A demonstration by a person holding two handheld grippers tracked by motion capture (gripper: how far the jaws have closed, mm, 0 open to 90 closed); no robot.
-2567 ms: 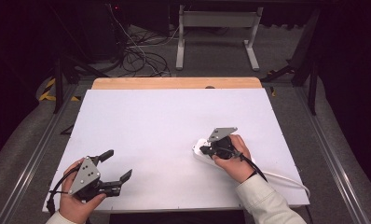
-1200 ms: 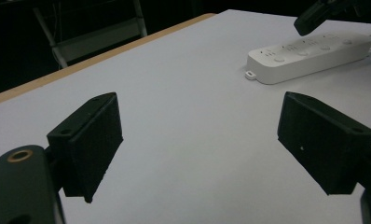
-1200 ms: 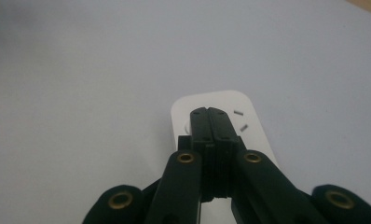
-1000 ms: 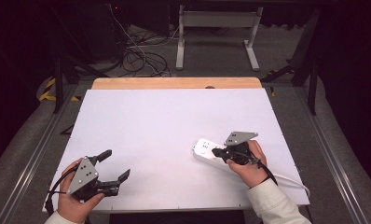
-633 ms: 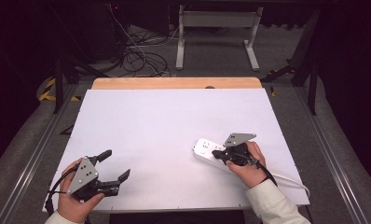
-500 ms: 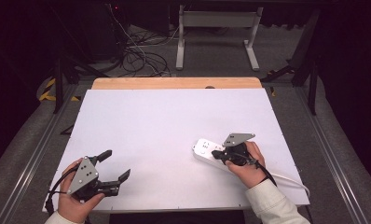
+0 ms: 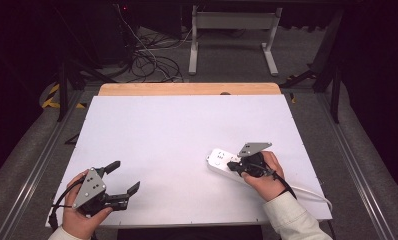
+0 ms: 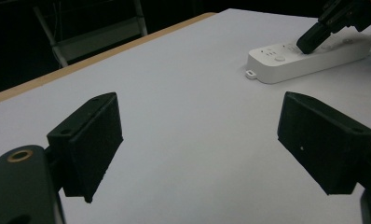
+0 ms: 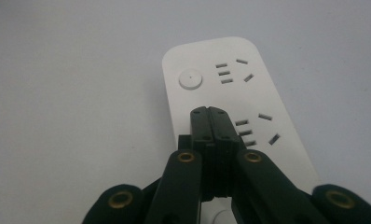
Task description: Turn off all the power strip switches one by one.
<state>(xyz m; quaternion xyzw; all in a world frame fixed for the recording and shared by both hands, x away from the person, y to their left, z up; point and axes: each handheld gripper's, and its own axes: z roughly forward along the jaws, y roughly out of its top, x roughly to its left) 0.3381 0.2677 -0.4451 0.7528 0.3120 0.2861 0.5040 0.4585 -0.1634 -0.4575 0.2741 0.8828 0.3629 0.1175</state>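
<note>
Nearest to the person, the left gripper [image 7: 121,178] is resting low at the front left part of the table [image 7: 152,130]. Its two black jaws are standing wide apart with nothing between them. It is probably just waiting there, out of the way, while the other hand is working. The jaws are blocky and dull black, like hard plastic, and a grey three-cornered plate is sitting on top.

A bit farther in, on the right side, the right gripper [image 9: 209,112] is pointing down at the white power strip [image 9: 230,93]. Its jaws are pressed tight together, and they are not holding anything. The closed tip is sitting right over the top face of the strip, between the round button [image 9: 191,79] and the strip's near end. I cannot tell if it is touching. Keeping the jaws shut is making one firm, narrow point, which looks good for poking or pushing down, maybe to press the button just ahead of it.

The power strip is lying flat on the table, front right. It is long with rounded corners, smooth and a little shiny, with small dark slots for plugs. Its white cord [image 7: 312,192] is trailing off to the right edge.

The table top is plain, flat and pale, with a wooden strip [image 7: 187,89] along the far side.
</note>
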